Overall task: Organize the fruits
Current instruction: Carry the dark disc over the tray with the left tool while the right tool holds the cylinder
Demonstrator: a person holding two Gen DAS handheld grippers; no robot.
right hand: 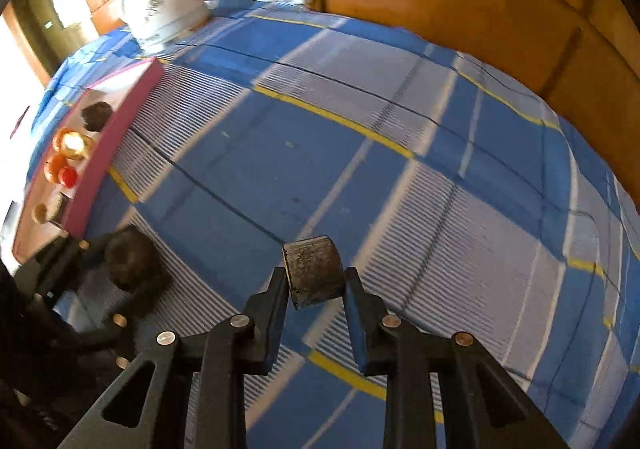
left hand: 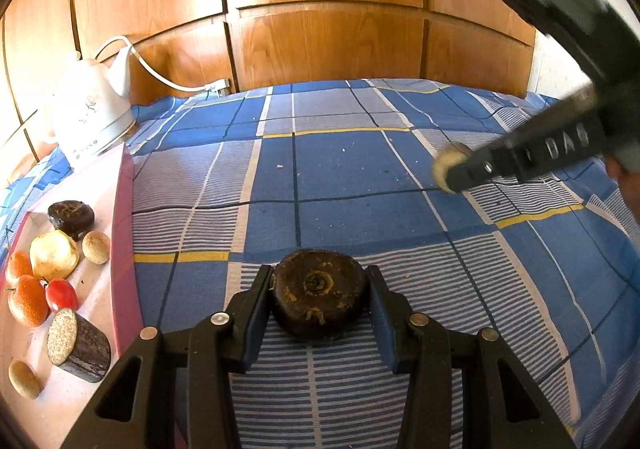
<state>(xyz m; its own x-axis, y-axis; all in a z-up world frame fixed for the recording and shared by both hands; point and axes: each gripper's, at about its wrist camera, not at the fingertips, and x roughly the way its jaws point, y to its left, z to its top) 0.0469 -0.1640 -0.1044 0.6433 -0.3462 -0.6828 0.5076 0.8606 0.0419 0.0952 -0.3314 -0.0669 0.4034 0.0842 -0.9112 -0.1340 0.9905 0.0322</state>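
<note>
**Fruits held in both grippers above the checked cloth**

Fruits are seen in two places: most are gathered in a shallow pink-rimmed tray (left hand: 124,209) at the left edge of the blue-and-white checked cloth (left hand: 340,177), and two are gripped. The left gripper (left hand: 319,299) is clenched on a dark brown, round, flattened fruit (left hand: 319,295), which is pressed between both pads and rests on the cloth near its front edge. The right gripper (right hand: 316,281) is clenched on a dark, bark-like cylindrical piece with a pale speckled cut face (right hand: 314,275); it is seen blurred toward the right edge of the cloth in the left wrist view. Whether this piece touches the cloth cannot be told.

Inside the tray are laid a second dark brown flattened fruit (left hand: 71,218), a pale yellow apple-like fruit (left hand: 54,254), two orange fruits (left hand: 24,291), a small red fruit (left hand: 61,295), two small tan round fruits (left hand: 96,247) and another bark-like cylinder (left hand: 80,345). A white electric kettle (left hand: 92,109) with its cord is stood at the far left corner, just behind the tray, before a wooden panelled wall (left hand: 320,9).
</note>
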